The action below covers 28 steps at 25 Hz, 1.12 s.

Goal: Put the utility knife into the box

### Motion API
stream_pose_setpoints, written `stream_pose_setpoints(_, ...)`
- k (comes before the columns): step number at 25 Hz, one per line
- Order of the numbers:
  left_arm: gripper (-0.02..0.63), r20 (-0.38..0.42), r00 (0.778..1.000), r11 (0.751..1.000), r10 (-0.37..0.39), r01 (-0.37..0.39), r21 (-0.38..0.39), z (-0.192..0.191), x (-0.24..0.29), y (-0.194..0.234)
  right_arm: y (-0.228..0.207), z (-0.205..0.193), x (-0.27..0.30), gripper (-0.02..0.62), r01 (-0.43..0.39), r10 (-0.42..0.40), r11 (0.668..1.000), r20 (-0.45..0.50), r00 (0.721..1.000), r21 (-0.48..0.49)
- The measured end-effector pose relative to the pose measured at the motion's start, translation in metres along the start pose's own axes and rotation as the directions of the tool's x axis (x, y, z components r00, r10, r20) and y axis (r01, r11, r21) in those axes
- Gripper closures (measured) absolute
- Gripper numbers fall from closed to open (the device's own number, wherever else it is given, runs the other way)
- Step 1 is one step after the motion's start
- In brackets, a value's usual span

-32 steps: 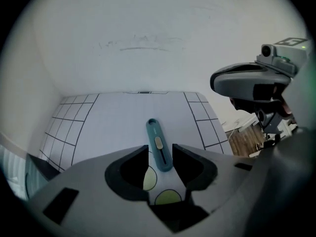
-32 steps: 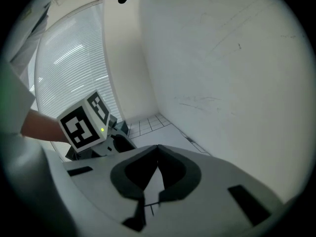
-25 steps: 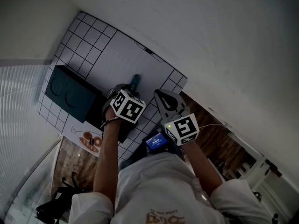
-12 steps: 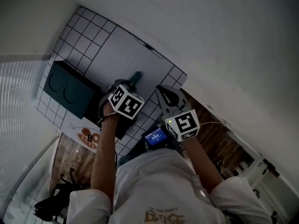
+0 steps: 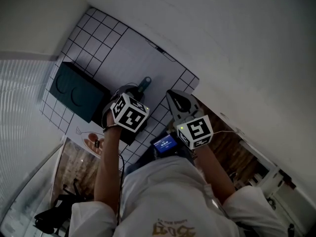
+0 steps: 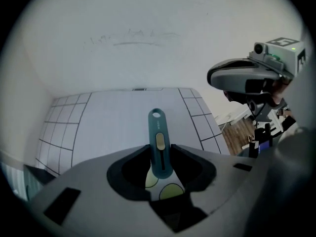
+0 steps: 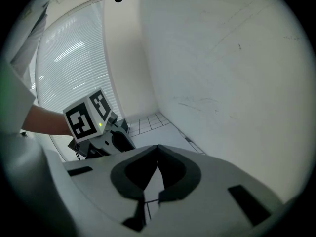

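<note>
Pinching the utility knife [image 6: 157,127] in our left claw [image 6: 160,149], just closed on it; right claw [image 7: 158,149] pressed together; box [image 5: 76,92], upper left, not yet reached.

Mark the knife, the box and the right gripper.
knife [image 6: 160,159], left gripper view, its teal handle.
box [image 5: 76,91], head view, its top face.
right gripper [image 7: 158,148], right gripper view, between its fingertips.

A pale mat [image 5: 129,58] lies before me, plain in the middle and ruled with dark squares along its edges, close under a white wall [image 5: 237,43]. Slatted blinds [image 5: 19,117] hang on my left. Nearer to me a small device shows a lit blue screen [image 5: 165,145], with wood floor [image 5: 232,149] to its right.
</note>
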<state>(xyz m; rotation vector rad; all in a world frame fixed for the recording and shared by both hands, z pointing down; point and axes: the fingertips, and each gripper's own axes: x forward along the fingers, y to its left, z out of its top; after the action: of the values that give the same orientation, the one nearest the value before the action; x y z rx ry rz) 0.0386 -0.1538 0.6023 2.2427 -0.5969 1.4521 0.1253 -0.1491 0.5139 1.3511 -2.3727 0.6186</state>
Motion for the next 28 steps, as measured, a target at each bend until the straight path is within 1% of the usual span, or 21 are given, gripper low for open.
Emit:
stream_pose_setpoints(3, 0.468, 0.064, 0.998, 0.999, 0.018, -0.02, 0.035, 0.008, -0.017, -0.002, 0.004, 0.005, -0.001, 0.589, 0.004, -0.004, 1.0, 0.015, 1.0, -0.006)
stream_pose_setpoints(5, 0.468, 0.092, 0.995, 0.999, 0.029, -0.033, 0.044, 0.011, -0.028, -0.003, 0.007, 0.009, -0.003, 0.589, 0.007, -0.007, 1.0, 0.025, 1.0, -0.008)
stream_pose_setpoints(12, 0.468, 0.157, 0.987, 0.999, 0.038, -0.042, 0.021, 0.01, -0.066, -0.008, 0.024, 0.024, -0.011, 0.589, 0.015, -0.013, 1.0, 0.07, 0.997, -0.025)
stream_pose_setpoints(17, 0.468, 0.176, 0.983, 0.999, 0.048, -0.051, 0.012, 0.002, -0.086, -0.015, 0.038, 0.032, -0.018, 0.589, 0.015, -0.01, 0.999, 0.095, 0.995, -0.043)
stream_pose_setpoints(22, 0.468, 0.176, 0.982, 0.998, 0.067, -0.068, -0.004, -0.015, -0.097, -0.02, 0.052, 0.036, -0.024, 0.589, 0.005, 0.002, 0.998, 0.106, 0.994, -0.061)
stream_pose_setpoints(28, 0.468, 0.169, 0.98, 0.993, 0.109, -0.102, -0.052, -0.044, -0.115, -0.017, 0.079, 0.036, -0.023, 0.589, -0.039, 0.048, 0.995, 0.103, 0.993, -0.091)
